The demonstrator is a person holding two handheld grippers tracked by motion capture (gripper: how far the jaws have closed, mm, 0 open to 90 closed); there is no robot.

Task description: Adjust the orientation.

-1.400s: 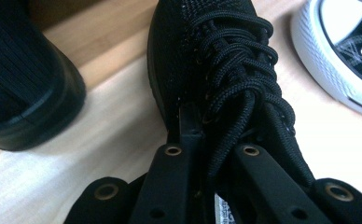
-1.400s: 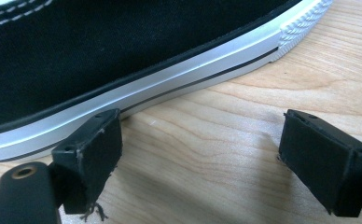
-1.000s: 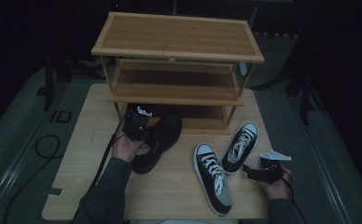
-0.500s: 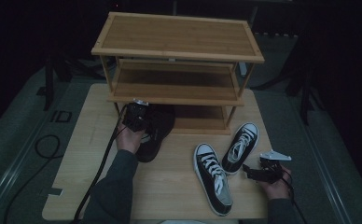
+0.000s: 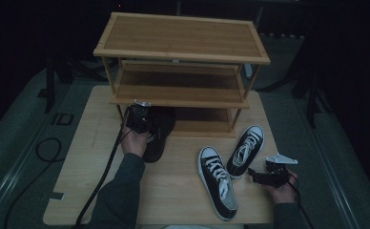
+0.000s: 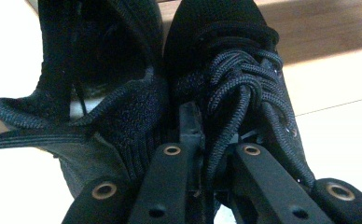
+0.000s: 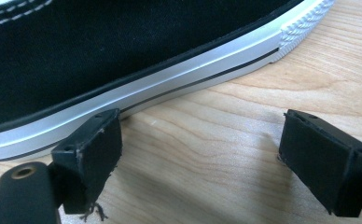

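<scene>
We saw our left gripper (image 5: 142,121) clenched on two black shoes (image 6: 216,79), their collars pinched between its jaws.

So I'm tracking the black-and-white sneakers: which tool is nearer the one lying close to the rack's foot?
Right. The right tool sits open on the table just beside that sneaker, at its heel end. The left tool is off across the table, shut on the black shoes by the rack.
</scene>
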